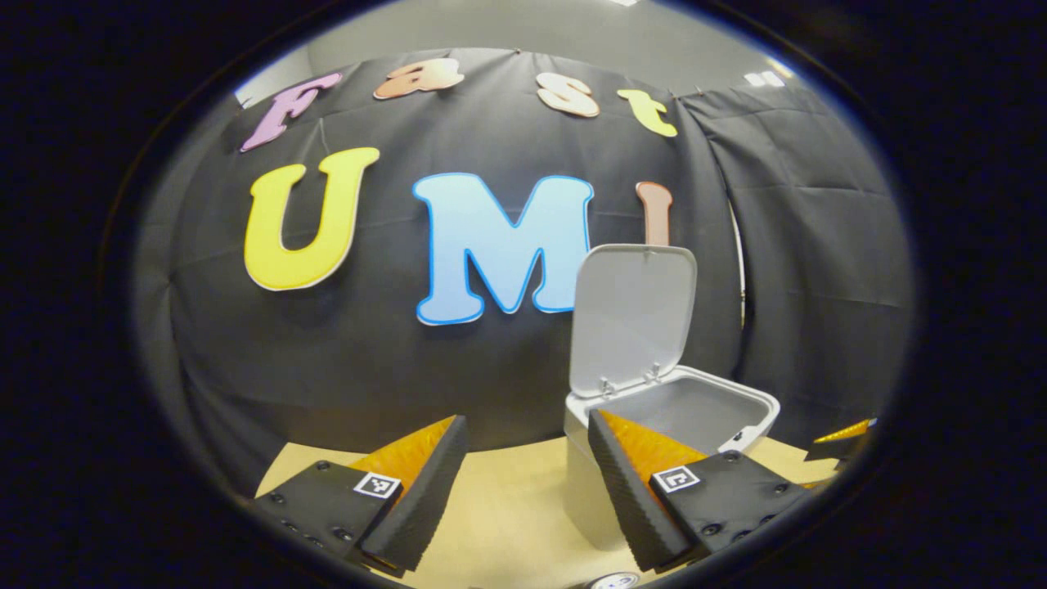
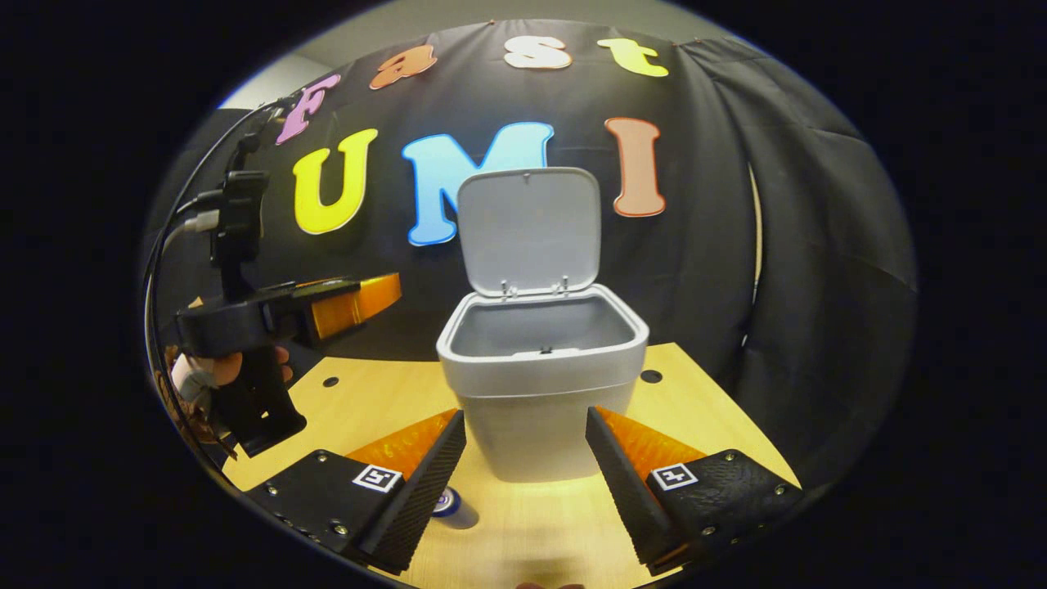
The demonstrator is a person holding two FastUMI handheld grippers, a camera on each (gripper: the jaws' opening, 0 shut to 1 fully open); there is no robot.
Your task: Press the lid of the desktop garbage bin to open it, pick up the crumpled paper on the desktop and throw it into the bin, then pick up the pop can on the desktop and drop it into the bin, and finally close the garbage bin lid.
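**Bin open, both grippers empty**

Right gripper view: the garbage bin [image 2: 541, 384] is seen at frame centre on the wooden desktop [image 2: 703, 425], w/ its lid [image 2: 527, 229] swung up and standing nearly upright behind the opening; nothing can be made out inside. The right gripper [image 2: 525, 466] is shown at the bottom, fingers wide apart w/ nothing between them, bin base seen through the gap. A pop can [image 2: 452, 505] is partly hidden behind the lower-left finger, lying on the desktop just in front of the bin. At frame left the left gripper [image 2: 360, 298] is held above the desktop by a hand [image 2: 221, 372]; from this side its opening cannot be judged.

Left gripper view: the left gripper [image 1: 527, 474] is shown at the bottom, fingers apart, empty. The bin [image 1: 671, 417] sits right of centre, lid [image 1: 631, 315] raised.
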